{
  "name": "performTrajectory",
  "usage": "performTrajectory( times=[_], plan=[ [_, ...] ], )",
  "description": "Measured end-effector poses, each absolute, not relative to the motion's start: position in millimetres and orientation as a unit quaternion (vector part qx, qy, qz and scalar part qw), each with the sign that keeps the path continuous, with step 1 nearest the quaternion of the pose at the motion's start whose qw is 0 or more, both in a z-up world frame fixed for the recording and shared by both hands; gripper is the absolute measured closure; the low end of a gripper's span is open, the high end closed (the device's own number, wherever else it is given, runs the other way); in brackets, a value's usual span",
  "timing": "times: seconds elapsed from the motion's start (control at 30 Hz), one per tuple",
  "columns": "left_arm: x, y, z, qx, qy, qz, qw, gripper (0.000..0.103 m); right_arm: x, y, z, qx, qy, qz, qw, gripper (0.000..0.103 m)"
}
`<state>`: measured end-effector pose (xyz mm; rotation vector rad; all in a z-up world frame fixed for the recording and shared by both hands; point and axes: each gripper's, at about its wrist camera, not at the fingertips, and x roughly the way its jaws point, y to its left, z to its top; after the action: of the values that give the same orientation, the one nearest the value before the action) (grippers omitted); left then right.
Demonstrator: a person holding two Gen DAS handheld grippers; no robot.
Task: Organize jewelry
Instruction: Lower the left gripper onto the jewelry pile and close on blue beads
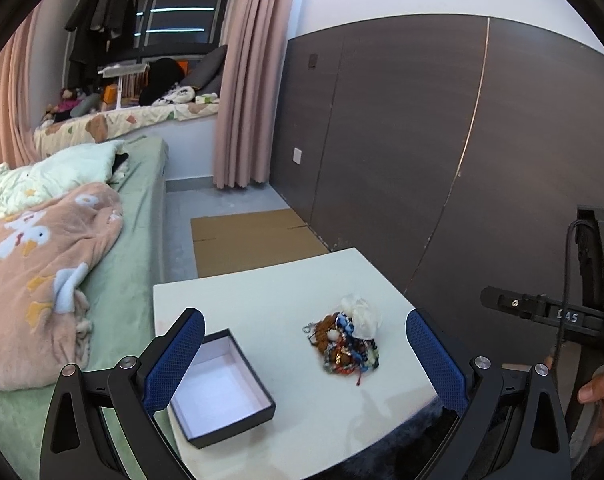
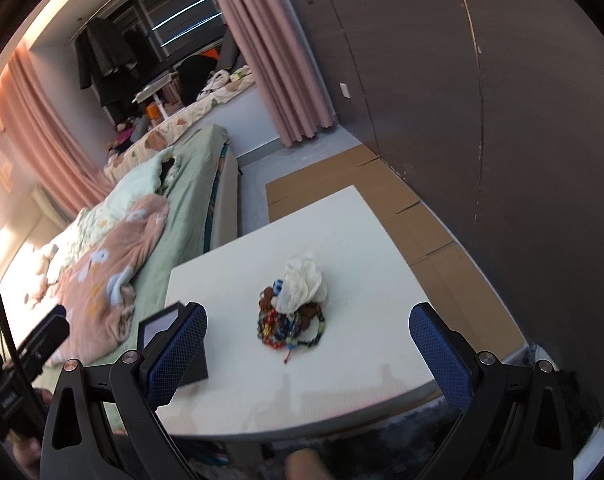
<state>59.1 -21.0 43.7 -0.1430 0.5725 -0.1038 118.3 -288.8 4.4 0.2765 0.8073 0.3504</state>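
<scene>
A tangled pile of beaded bracelets (image 1: 346,344) lies on the white table (image 1: 270,296), with a white pouch (image 1: 360,314) on its far side. An open black box (image 1: 222,390) with a pale lining sits at the table's near left. My left gripper (image 1: 305,360) is open and empty, held above the table's near edge. In the right wrist view the pile (image 2: 290,326) and pouch (image 2: 304,282) lie ahead, and the box (image 2: 174,344) is partly hidden behind the left finger. My right gripper (image 2: 308,354) is open and empty.
A bed with green sheet and peach blanket (image 1: 42,276) runs along the table's left. Flattened cardboard (image 1: 250,240) lies on the floor beyond the table. A dark wood wall (image 1: 442,140) stands on the right. The right gripper's body (image 1: 582,312) shows at the right edge.
</scene>
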Motion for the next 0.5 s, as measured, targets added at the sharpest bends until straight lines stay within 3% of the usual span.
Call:
performTrajectory(
  times=[0.5],
  plan=[
    [136.0, -29.0, 37.8, -0.091, 0.318, -0.055, 0.942, 0.002, 183.7, -282.9, 3.4, 0.168, 0.415, 0.182, 0.875, 0.000]
  ],
)
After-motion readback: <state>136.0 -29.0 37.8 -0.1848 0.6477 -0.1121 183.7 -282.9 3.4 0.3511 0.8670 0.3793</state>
